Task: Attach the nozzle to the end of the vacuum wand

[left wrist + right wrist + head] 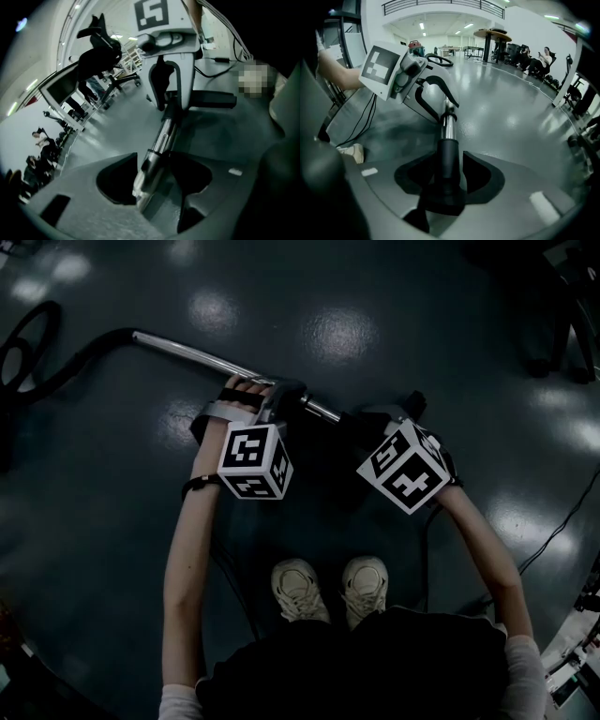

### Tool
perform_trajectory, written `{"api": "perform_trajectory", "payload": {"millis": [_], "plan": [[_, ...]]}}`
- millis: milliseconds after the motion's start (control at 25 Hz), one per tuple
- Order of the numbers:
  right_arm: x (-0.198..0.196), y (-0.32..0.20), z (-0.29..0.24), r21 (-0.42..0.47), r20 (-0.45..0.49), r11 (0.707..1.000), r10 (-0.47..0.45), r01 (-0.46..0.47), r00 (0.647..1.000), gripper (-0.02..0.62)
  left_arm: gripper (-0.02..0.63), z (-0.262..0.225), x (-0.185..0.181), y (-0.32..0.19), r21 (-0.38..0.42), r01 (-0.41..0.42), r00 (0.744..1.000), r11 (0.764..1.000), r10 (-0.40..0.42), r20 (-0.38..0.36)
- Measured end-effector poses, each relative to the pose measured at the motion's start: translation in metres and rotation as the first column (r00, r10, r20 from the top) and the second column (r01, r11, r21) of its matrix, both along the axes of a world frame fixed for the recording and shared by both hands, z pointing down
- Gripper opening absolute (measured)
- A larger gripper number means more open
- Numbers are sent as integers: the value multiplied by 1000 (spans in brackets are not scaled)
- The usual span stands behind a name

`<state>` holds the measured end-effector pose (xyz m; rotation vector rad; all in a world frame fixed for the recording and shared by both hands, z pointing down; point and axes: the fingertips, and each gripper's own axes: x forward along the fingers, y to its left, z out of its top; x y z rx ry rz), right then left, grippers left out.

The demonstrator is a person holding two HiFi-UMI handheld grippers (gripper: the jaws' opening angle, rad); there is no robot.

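Observation:
The chrome vacuum wand (192, 352) runs from a black hose at the upper left down to both grippers. My left gripper (279, 401) is shut on the wand; in the left gripper view the tube (161, 140) lies between the jaws (154, 171), touching both. My right gripper (394, 420) holds the black nozzle (447, 157), whose collar sits over the wand's end (448, 125). The jaws of the right gripper (447, 171) flank the collar closely. From the left gripper view the nozzle (171, 107) shows dark at the far end of the tube, under the right gripper.
The black hose (75, 362) curls to a loop at the far left. The person's shoes (328, 589) stand just below the grippers. Cables (562, 521) trail at the right and a chair base (553, 343) stands at the upper right. People sit far off (536, 61).

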<state>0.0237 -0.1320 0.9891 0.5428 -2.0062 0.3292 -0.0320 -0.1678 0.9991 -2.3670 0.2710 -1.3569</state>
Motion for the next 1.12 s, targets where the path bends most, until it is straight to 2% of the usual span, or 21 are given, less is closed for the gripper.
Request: {"api": "perform_trajectory", "payload": {"millis": [80, 120, 160, 200, 240, 280, 320, 360, 400, 440, 480, 520, 560, 680, 720, 880, 1000, 1120], "plan": [[-1, -6, -14, 8, 62, 999, 52, -53, 997, 167, 229, -13, -12, -6, -53, 108, 988, 993, -113, -109], [-2, -11, -24, 16, 107, 996, 85, -87, 991, 121, 212, -24, -20, -11, -71, 180, 964, 981, -191, -186], [-3, -17, -35, 23, 158, 992, 119, -124, 980, 101, 160, -40, -28, -19, -90, 266, 918, 960, -281, -279], [-4, -25, -48, 27, 217, 986, 157, -167, 963, 88, 126, -60, -37, -28, -124, 362, 840, 924, -381, -388], [-5, -36, -62, 38, 289, 974, 202, -222, 936, 50, 82, -83, -47, -38, -181, 453, 720, 873, -478, -504], [-4, -49, -79, 58, 381, 953, 254, -297, 889, 14, 9, -105, -57, -47, -266, 517, 562, 814, -557, -612], [-3, -64, -99, 85, 492, 916, 303, -392, 816, 8, 3, -126, -66, -53, -363, 539, 383, 760, -605, -698], [1, -77, -121, 108, 609, 862, 336, -495, 719, 6, 3, -146, -73, -55, -451, 526, 206, 721, -623, -755], [6, -86, -142, 122, 704, 802, 345, -584, 621, 6, 3, -162, -80, -54, -513, 501, 51, 697, -616, -786], [11, -91, -159, 133, 764, 750, 339, -648, 549, 6, 3, -175, -86, -51, -544, 490, -67, 681, -593, -802], [16, -93, -171, 150, 794, 711, 328, -687, 512, 7, 3, -183, -90, -47, -550, 499, -138, 670, -565, -814], [19, -92, -178, 169, 805, 687, 317, -707, 501, 8, 3, -188, -92, -43, -538, 524, -165, 661, -540, -825], [20, -91, -183, 184, 808, 674, 310, -715, 500, 6, 3, -189, -91, -39, -517, 553, -160, 653, -526, -835], [25, -88, -186, 172, 817, 669, 313, -723, 484, 6, 3, -185, -82, -35, -472, 602, -99, 644, -526, -844], [27, -87, -187, 168, 818, 666, 316, -726, 480, 6, 3, -184, -80, -33, -469, 606, -92, 643, -529, -844], [28, -81, -190, 184, 820, 658, 307, -730, 483, 6, 3, -186, -83, -32, -469, 612, -92, 637, -532, -842], [23, -81, -192, 215, 818, 661, 280, -719, 502, 6, 3, -184, -89, -34, -451, 639, -90, 623, -522, -848], [21, -81, -195, 257, 811, 654, 254, -712, 527, 6, 3, -184, -93, -38, -385, 689, -56, 614, -484, -873]]}}
